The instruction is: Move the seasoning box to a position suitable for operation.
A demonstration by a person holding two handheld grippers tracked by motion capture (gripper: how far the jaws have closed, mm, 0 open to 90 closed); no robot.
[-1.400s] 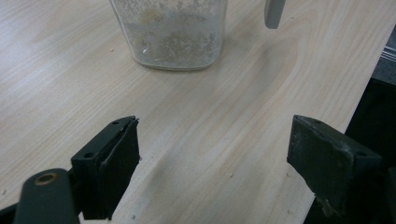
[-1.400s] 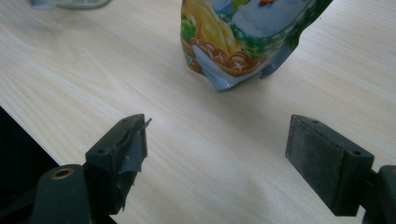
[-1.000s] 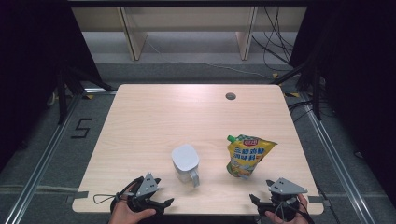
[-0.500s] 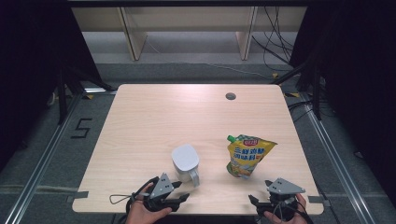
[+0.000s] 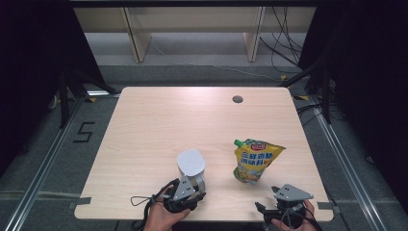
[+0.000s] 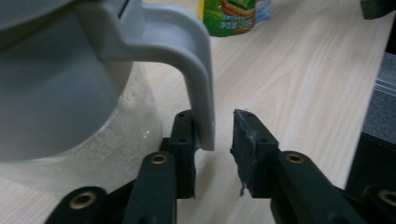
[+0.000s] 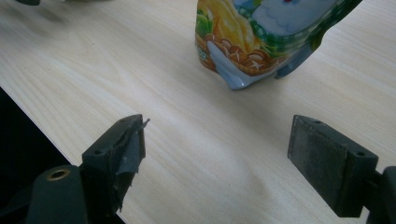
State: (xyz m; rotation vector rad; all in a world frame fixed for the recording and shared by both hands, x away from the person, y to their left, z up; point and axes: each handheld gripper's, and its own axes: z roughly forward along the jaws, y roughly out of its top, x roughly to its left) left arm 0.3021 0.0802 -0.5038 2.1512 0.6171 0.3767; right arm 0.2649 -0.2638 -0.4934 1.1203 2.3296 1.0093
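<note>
A pale grey pitcher (image 5: pixel 191 163) stands near the table's front, its handle (image 6: pixel 187 56) turned toward me. My left gripper (image 5: pixel 185 192) is right behind it. In the left gripper view the jaws (image 6: pixel 212 126) stand open on either side of the handle's lower end; one jaw touches it and a small gap shows at the other. A yellow snack pouch (image 5: pixel 255 161) stands to the pitcher's right. My right gripper (image 5: pixel 281 204) sits at the front right edge, and its jaws (image 7: pixel 217 140) are wide open and hold nothing, a short way in front of the pouch (image 7: pixel 261 37).
The wooden table (image 5: pixel 168 120) has a round cable hole (image 5: pixel 237 99) at the back right. Wooden shelving (image 5: pixel 192 29) and loose cables (image 5: pixel 284 53) lie on the floor beyond it. The table's front edge runs just under both grippers.
My left gripper has moved right and forward along the front edge until its jaws straddle the pitcher's handle. The right gripper has hardly moved.
</note>
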